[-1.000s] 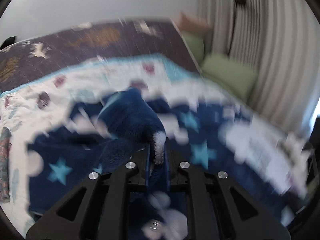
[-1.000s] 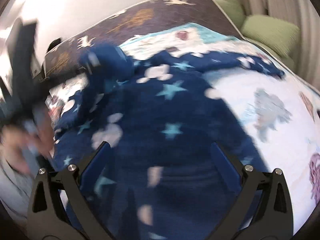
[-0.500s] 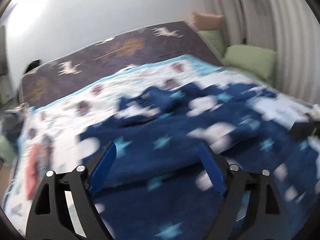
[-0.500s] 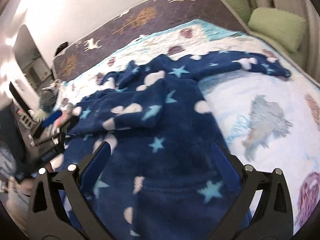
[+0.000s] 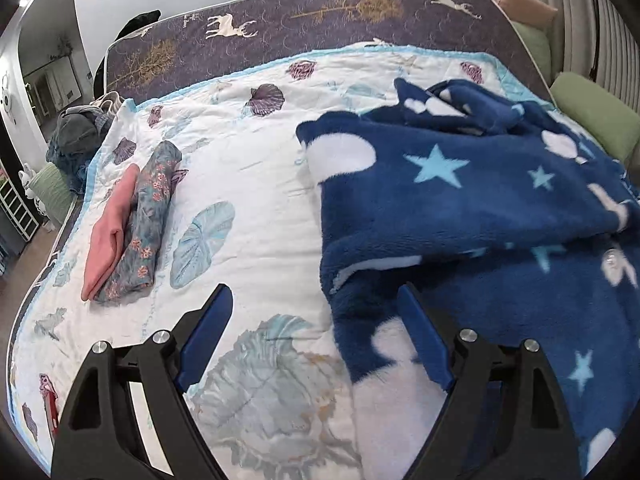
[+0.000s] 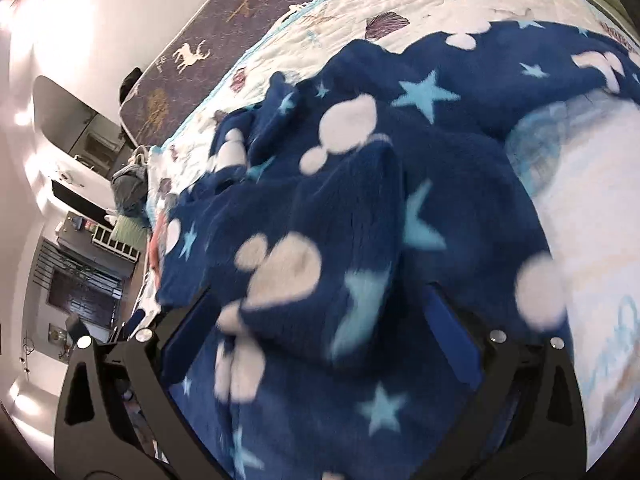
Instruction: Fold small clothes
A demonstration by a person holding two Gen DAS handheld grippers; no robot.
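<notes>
Bed quilt (image 5: 256, 184) bearing half-folded fleece garment (image 5: 480, 200). Both jaws gape empty: left gripper (image 5: 316, 336) beside its edge, right gripper (image 6: 320, 332) over it; pinch one layer.

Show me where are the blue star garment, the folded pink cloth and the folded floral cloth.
blue star garment (image 5: 460, 200), left wrist view, upper folded layer.
folded pink cloth (image 5: 110, 228), left wrist view, middle of its top face.
folded floral cloth (image 5: 150, 216), left wrist view, middle of its top face.
</notes>
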